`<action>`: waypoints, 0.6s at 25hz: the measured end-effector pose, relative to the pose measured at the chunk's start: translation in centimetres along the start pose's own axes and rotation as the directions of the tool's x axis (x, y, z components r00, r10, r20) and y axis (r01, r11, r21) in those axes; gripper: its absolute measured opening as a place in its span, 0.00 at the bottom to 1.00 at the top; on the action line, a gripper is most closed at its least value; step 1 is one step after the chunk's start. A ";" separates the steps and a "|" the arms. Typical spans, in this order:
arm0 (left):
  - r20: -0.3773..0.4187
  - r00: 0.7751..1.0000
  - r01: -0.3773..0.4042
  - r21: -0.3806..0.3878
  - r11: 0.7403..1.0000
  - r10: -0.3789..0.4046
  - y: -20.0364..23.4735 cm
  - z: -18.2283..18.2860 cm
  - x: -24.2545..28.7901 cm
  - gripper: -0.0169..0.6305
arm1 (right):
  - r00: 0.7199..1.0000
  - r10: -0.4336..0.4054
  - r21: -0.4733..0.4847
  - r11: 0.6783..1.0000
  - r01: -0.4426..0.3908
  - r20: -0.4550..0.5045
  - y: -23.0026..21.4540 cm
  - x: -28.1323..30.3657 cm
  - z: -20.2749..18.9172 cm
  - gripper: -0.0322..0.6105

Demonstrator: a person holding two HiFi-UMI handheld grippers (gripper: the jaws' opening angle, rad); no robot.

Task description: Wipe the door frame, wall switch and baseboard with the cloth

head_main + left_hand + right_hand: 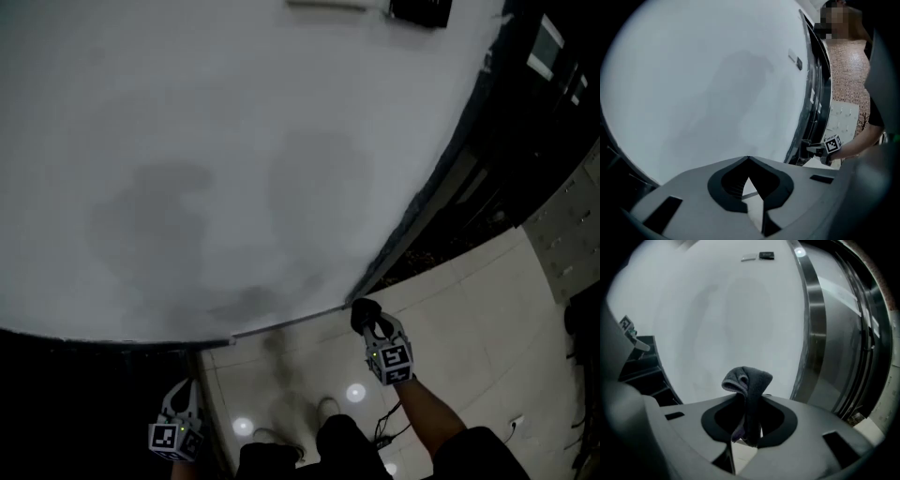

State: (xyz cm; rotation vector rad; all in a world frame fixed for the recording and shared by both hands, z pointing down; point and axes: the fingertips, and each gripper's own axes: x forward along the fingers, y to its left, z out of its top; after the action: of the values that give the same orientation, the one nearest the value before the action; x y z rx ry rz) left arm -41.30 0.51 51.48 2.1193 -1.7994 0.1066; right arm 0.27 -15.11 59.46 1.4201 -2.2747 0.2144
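Observation:
My right gripper [371,325] is shut on a dark grey cloth [365,313], which stands bunched above the jaws in the right gripper view [747,379]. It hovers at floor level where the thin baseboard [281,326] meets the steel door frame [422,202]. In the right gripper view the door frame [813,324] rises just right of the cloth. The wall switch [419,9] sits high on the white wall, also visible as a small plate [766,255]. My left gripper [182,392] hangs low at the left, shut and empty [749,160], apart from the wall.
Glossy floor tiles [469,319] spread to the right, with the person's shoes [295,422] and a cable [389,431] below. A pale perforated panel [572,225] stands at the far right. Dark steps [644,362] lie left of the wall.

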 end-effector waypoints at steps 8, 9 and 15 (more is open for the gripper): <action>0.223 0.969 -0.093 -0.065 0.994 0.105 -0.6 16.4 -9.4 0.01 | 0.964 0.020 0.123 0.991 -0.054 0.264 1.3 -12.6 20.4 0.18; 0.243 0.963 -0.096 -0.076 0.992 0.112 -1.1 17.3 -10.2 0.01 | 0.955 0.024 0.135 0.989 -0.067 0.297 1.4 -14.0 22.0 0.18; 0.326 0.933 -0.115 -0.124 0.986 0.150 -3.0 18.2 -15.7 0.01 | 0.901 0.013 0.176 0.979 -0.099 0.433 1.8 -19.4 26.0 0.18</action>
State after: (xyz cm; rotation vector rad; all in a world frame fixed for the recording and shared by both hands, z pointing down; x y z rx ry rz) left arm -44.49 9.89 29.37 2.0360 -2.0873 -0.3274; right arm -1.62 -7.84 27.87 1.6326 -2.7184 0.1546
